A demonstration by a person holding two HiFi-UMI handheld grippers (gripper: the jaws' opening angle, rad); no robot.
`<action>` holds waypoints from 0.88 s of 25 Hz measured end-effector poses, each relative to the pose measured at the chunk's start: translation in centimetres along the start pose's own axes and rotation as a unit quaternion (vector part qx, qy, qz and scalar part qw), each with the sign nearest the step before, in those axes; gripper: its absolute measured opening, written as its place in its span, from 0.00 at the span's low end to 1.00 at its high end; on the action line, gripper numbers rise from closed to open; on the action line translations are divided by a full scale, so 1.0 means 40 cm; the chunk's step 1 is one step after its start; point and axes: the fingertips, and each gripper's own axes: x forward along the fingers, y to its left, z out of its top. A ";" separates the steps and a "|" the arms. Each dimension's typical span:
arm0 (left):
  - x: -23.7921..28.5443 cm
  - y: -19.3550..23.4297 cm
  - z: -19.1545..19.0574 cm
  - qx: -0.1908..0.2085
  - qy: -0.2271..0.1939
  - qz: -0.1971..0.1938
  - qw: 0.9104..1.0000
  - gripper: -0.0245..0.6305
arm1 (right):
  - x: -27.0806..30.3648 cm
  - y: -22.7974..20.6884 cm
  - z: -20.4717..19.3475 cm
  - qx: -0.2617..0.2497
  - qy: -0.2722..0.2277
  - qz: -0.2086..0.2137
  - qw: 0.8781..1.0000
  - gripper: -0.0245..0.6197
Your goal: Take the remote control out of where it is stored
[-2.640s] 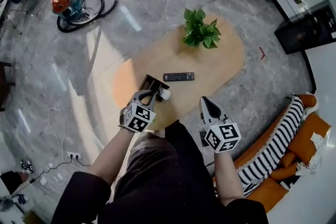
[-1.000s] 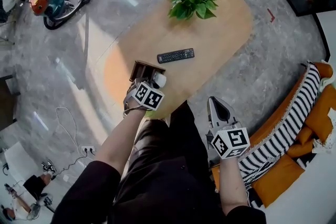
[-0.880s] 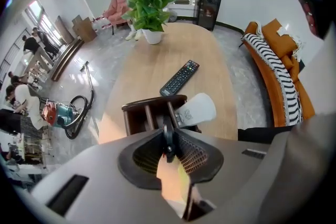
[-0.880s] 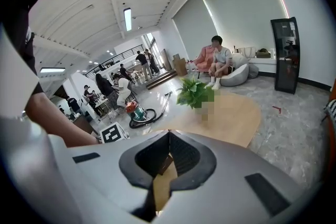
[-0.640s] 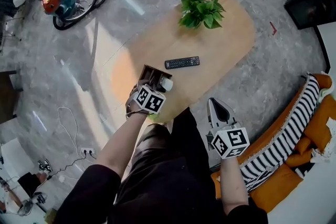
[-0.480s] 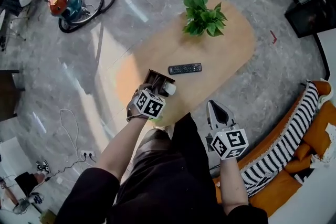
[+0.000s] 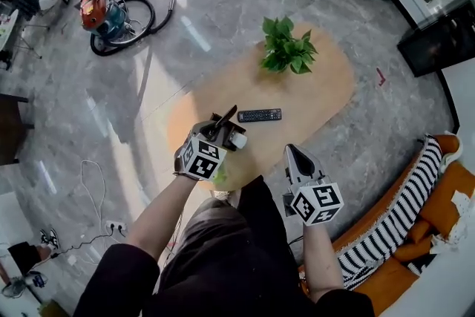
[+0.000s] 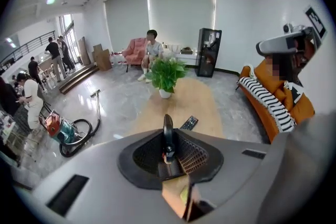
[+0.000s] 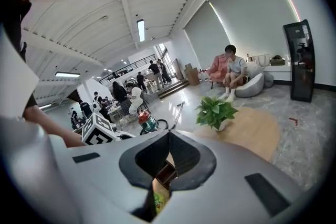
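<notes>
Gripping a thin dark piece (image 7: pixel 226 116) that stands edge-up betw. its jaws, L claw (image 7: pixel 215 134) hangs over near end of table (image 7: pixel 319 85); its jaws have just been closing on it. Remote (image 7: pixel 259 115) lies flat on table just beyond, betw. L claw & plant (image 7: pixel 286 47). R claw (image 7: pixel 295 154), jaws shut w/ nothing in them, hovers just off table's near edge.

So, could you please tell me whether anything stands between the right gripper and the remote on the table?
Nothing visible does. The remote lies alone on the table, and only bare tabletop lies between it and the shut right gripper.
</notes>
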 end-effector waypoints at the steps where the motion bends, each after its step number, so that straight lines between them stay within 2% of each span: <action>1: -0.002 0.006 0.016 0.000 -0.014 0.001 1.000 0.14 | 0.001 -0.004 0.000 0.002 0.000 -0.001 1.000 0.05; 4: 0.010 0.026 0.044 0.005 -0.034 0.005 0.999 0.14 | 0.001 -0.029 -0.005 0.020 0.000 -0.007 1.000 0.05; 8: 0.053 0.040 0.059 0.021 -0.032 0.001 0.999 0.14 | 0.012 -0.071 -0.018 0.027 0.009 -0.014 1.000 0.05; 15: 0.217 0.047 0.085 0.037 0.002 -0.010 0.999 0.14 | 0.069 -0.168 -0.048 0.020 0.040 -0.018 0.999 0.05; 19: 0.347 0.068 0.092 0.037 0.025 -0.014 0.999 0.14 | 0.104 -0.240 -0.092 0.010 0.066 -0.010 0.998 0.05; 22: 0.440 0.082 0.089 0.051 0.043 -0.011 0.998 0.14 | 0.144 -0.309 -0.138 0.018 0.084 -0.017 0.996 0.05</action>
